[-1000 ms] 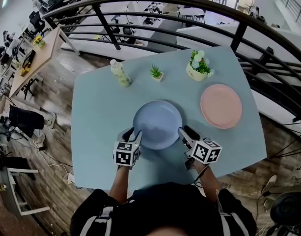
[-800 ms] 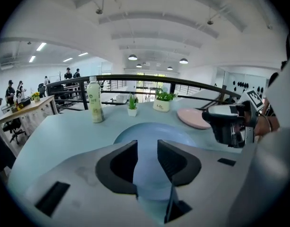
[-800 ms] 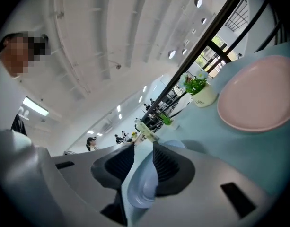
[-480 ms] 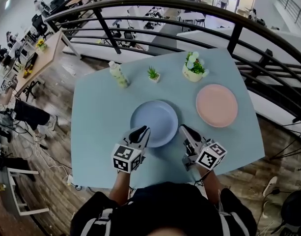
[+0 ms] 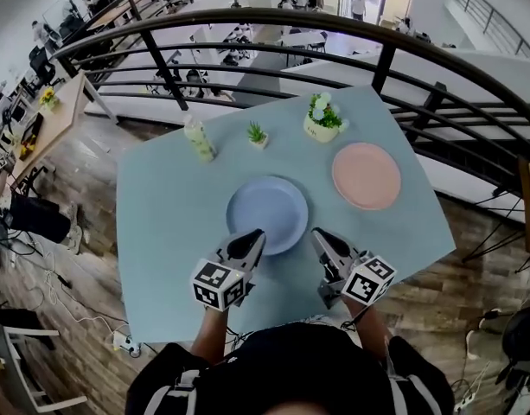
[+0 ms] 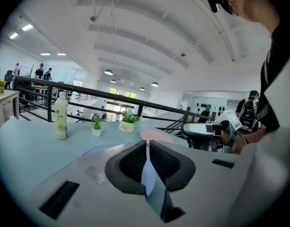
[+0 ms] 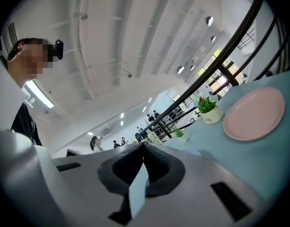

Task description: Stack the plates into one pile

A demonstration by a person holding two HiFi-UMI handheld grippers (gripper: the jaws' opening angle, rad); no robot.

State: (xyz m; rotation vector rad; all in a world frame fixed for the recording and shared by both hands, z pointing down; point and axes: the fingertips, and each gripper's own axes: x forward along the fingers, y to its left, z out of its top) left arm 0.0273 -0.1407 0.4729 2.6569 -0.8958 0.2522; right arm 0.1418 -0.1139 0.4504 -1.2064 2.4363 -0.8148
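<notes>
A blue plate (image 5: 267, 214) lies flat in the middle of the pale blue table (image 5: 161, 232), and a pink plate (image 5: 367, 175) lies apart to its right. My left gripper (image 5: 254, 237) hovers off the blue plate's near left rim. Its jaws have just been closing and now meet with nothing between them. My right gripper (image 5: 320, 235) hangs off the near right rim, also shut and empty. The left gripper view shows the shut left gripper (image 6: 147, 144), the blue plate (image 6: 98, 150) and the pink plate (image 6: 155, 135) beyond it. The pink plate (image 7: 253, 113) fills the right of the right gripper view.
Along the table's far side stand a pale bottle (image 5: 198, 138), a small potted plant (image 5: 257, 133) and a flower pot (image 5: 321, 118). A dark curved railing (image 5: 247, 24) runs behind the table. Wooden floor lies below the table's left and near edges.
Both grippers have risen and drawn back from the blue plate's sides toward the person. The left jaws went from open to shut. The blue plate stays on the table.
</notes>
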